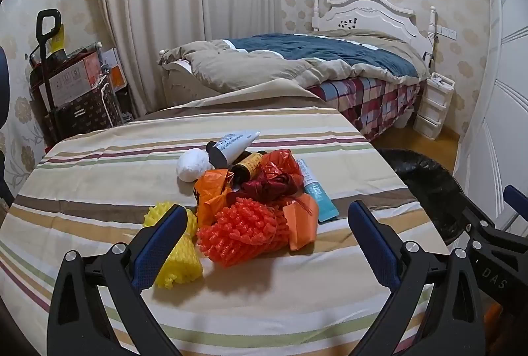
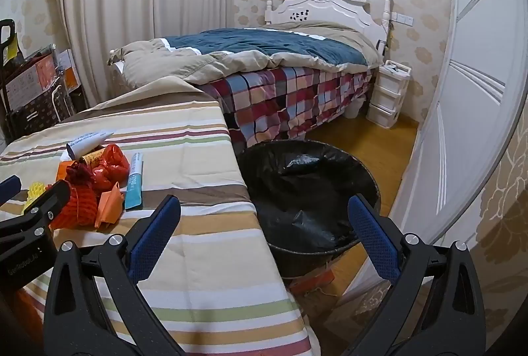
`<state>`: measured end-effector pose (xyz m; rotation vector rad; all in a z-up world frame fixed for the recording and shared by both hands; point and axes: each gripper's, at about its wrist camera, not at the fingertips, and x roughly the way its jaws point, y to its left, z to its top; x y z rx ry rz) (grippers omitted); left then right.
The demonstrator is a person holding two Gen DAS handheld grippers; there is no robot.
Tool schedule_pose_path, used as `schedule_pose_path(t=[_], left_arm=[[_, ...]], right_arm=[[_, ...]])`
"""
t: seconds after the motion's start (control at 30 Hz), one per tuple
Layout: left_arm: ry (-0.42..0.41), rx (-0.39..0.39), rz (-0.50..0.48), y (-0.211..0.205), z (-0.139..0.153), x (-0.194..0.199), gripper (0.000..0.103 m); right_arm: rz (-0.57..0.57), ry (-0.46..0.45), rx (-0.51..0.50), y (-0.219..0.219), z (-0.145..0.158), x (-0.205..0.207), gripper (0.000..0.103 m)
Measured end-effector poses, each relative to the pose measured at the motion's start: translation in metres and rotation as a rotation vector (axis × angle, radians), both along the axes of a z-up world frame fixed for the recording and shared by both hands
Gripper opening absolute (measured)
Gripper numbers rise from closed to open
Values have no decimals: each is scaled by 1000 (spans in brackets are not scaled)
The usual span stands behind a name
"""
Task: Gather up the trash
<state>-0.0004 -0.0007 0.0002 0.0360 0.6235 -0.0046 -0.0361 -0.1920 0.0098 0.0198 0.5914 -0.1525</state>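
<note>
Left wrist view shows the left gripper (image 1: 265,225) nearest, with its two blue-padded fingers spread wide and nothing between the pads. It hangs above the striped cloth of the counter (image 1: 99,177). Just past the fingertips lies the pile of trash, and I take the red foam net (image 1: 246,232) as the landmark. Left of the red foam net, partly behind the left finger, lies a yellow foam net (image 1: 180,263). Touching the red foam net on its right is a folded orange paper (image 1: 302,224), and beyond that a blue packet (image 1: 318,194). Behind the red foam net are an orange wrapper (image 1: 211,191), a crumpled red plastic bag (image 1: 280,167), a small dark bottle (image 1: 246,169), a white ball of paper (image 1: 192,165) and a white tube (image 1: 231,146). Far behind the red foam net stands a bed (image 1: 330,58) with a blue and beige quilt.

Right wrist view shows the right gripper (image 2: 264,215), also spread wide and holding nothing. Its left finger is over the counter edge and its right finger over the trash bin (image 2: 310,191). This bin, lined with a black bag, stands on the floor just beside the counter, to the right of the red foam net (image 2: 81,202).
</note>
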Motion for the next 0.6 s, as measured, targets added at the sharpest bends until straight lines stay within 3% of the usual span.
schedule_pose_path(t=[0.6], left_arm=[[-18, 9, -8, -13, 15, -8, 97]], right_arm=[[-6, -3, 14, -19, 4, -6, 99]])
